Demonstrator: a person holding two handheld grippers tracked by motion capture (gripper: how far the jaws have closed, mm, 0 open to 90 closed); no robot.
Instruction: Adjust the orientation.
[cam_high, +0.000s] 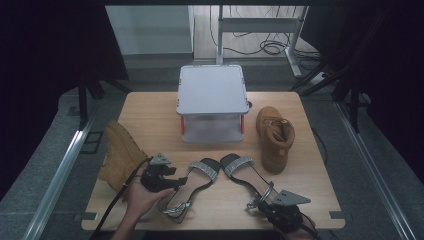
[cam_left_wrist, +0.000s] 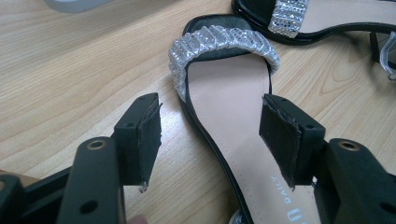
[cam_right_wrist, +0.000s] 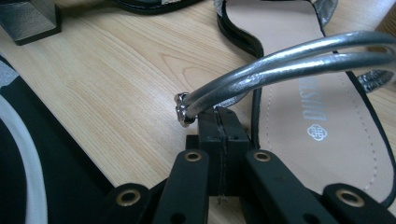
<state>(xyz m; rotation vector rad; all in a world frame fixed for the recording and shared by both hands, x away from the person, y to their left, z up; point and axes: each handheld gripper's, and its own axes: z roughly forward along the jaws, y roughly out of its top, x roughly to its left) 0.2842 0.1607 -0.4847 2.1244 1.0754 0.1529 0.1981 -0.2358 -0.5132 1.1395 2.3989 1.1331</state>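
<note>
My left hand (cam_high: 140, 196) is wrapping around the black two-jaw left gripper (cam_high: 176, 181), which is pointing to the right across the table with its jaws standing wide apart and nothing pressed between the pads. My right hand (cam_high: 299, 227) is gripping the black right gripper (cam_high: 254, 203), its jaws shutting tight together.
</note>
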